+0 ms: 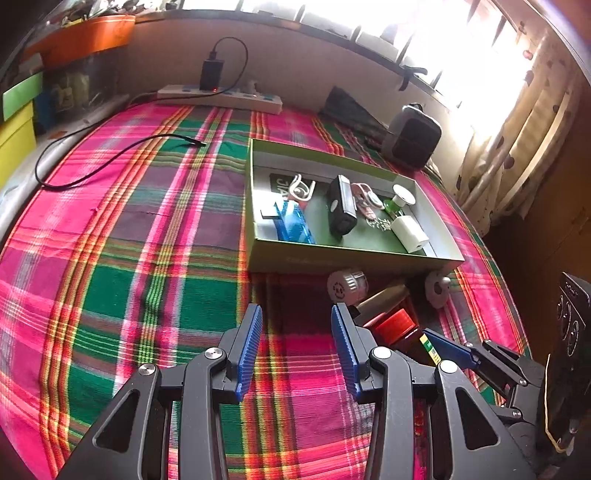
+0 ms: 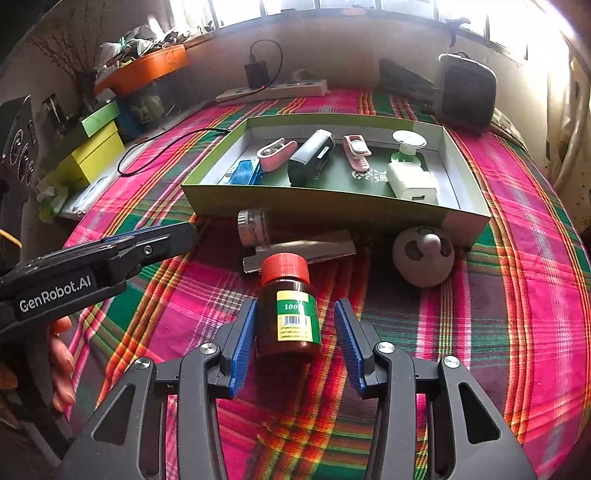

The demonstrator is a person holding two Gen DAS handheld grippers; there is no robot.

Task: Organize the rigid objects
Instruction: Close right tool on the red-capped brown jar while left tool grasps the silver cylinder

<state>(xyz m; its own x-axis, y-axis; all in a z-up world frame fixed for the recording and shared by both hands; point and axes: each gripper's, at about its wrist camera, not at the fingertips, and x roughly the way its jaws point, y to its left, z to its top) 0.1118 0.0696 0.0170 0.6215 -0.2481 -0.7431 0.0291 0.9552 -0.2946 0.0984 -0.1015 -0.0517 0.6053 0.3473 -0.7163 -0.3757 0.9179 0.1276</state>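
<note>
1. Right gripper (image 2: 295, 343): jaws apart, brown bottle (image 2: 289, 314) standing between them; left pad looks touching, right pad clear of it, so not clamped.
2. Left gripper (image 1: 297, 350): jaws apart, nothing between, only plaid cloth (image 1: 129, 240) below.
3. Bottle sits on the cloth, near side of the green box (image 2: 332, 206), outside it.

Bright barred window (image 1: 424, 33), spotted curtain (image 1: 517, 129), plaid cloth (image 1: 129, 240), orange tray (image 2: 147, 70) by wall

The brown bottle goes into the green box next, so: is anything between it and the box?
Yes. A silver tube and a clear jar lie between the brown bottle and the green box.
</note>
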